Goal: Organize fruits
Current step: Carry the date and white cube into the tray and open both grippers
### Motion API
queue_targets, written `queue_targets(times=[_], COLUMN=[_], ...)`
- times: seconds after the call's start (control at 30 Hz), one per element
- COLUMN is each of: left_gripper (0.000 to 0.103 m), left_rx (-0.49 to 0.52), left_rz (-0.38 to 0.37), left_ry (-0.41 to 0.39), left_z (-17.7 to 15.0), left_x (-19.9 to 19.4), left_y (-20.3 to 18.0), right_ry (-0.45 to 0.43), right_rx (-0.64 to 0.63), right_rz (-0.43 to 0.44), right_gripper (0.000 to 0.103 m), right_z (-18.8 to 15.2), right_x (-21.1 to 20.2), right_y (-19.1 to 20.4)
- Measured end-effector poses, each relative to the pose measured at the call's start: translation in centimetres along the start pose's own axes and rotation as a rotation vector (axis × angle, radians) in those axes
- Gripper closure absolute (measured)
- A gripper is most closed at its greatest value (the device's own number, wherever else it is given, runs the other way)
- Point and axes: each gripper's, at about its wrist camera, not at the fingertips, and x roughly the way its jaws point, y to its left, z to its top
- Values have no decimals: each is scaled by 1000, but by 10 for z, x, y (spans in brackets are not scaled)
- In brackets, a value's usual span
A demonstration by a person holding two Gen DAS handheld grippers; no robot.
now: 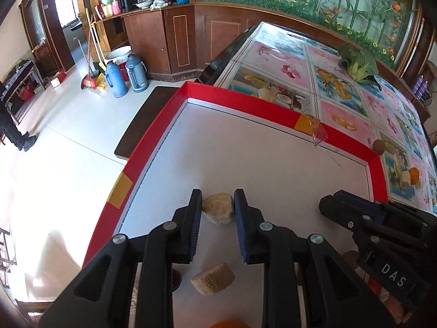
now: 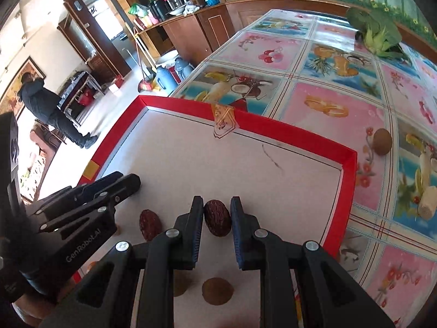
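Observation:
A white tray with a red rim (image 1: pixel 245 101) (image 2: pixel 273 125) lies on the fruit-print tablecloth. Above its floor my left gripper (image 1: pixel 218 199) is shut on a tan fibrous chunk (image 1: pixel 218 213). A second tan chunk (image 1: pixel 213 278) lies in the tray beneath the fingers, and an orange (image 1: pixel 229 324) peeks in at the bottom edge. To the right, my right gripper (image 2: pixel 217 202) (image 1: pixel 327 205) is shut on a dark red date (image 2: pixel 217 222). Another date (image 2: pixel 150 224) and a brown kiwi (image 2: pixel 217 291) rest in the tray. The left gripper (image 2: pixel 133 181) shows at the left of the right wrist view.
Outside the tray on the table lie a kiwi (image 2: pixel 382 141) (image 1: pixel 379 146), a tan chunk (image 2: pixel 427 201) (image 1: pixel 405 181) and an orange (image 1: pixel 414 175). Corn in green husks (image 2: pixel 379 35) sits at the far end. A person (image 2: pixel 49 109) stands on the floor beyond; thermos flasks (image 1: pixel 117 79) stand by the cabinet.

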Motion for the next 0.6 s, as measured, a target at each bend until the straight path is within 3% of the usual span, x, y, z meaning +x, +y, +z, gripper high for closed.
queue_targets(times=[0.17,0.23,0.3,0.37,0.53,0.6], left_gripper=[77,69,32,30,30,24], left_rx=[5,15,6,7,12,27], left_rz=[14,22,37,66,65,60], left_ry=[1,9,16,-10,-59,-88], left_z=[2,2,1,0,0,0], left_x=[0,0,0,-5,-26,-37], left_y=[-2,-4,-5,-6,-11,-18], right_ry=[-7,-12,-11,-36,-158,-217], right_rx=[-8,-10,-9,-8,-41,-38], right_rz=[-4,1,25,41,73,69], right_gripper=[84,81,69,63,60,57], right_z=[1,1,-1,-4,-10,-14], right_x=[-1,-1,-3,-10,-44,-64], right_y=[-1,0,-1,-4,-16,-26])
